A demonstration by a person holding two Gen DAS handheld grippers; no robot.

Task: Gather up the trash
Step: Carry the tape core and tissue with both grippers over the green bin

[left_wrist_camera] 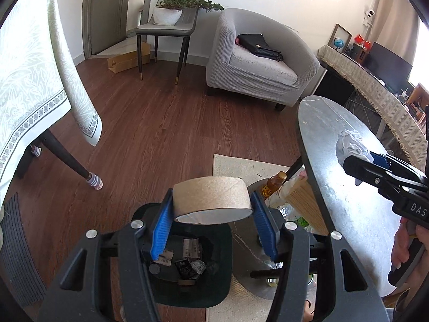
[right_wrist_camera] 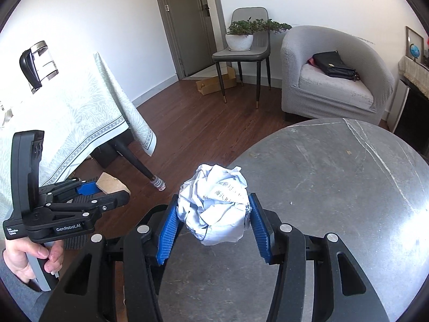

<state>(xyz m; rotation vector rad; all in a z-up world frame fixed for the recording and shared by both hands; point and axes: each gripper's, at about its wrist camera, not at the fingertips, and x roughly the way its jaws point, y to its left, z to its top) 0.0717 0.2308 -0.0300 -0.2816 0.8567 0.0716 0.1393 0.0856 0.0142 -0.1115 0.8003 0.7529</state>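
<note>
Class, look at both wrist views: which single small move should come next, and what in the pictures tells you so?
Probably open the left hand-held gripper and let go of the cardboard tape core. It hangs clamped above the open bin, which already holds scraps. The right hand-held gripper, with the crumpled paper, is over the grey table.

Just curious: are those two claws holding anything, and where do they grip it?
Left gripper pinches the cardboard ring across its sides; right gripper squeezes the paper ball.

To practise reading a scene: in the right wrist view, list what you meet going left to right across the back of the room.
Door → potted plant on the grey chair → armchair with a black bag → globe.
</note>
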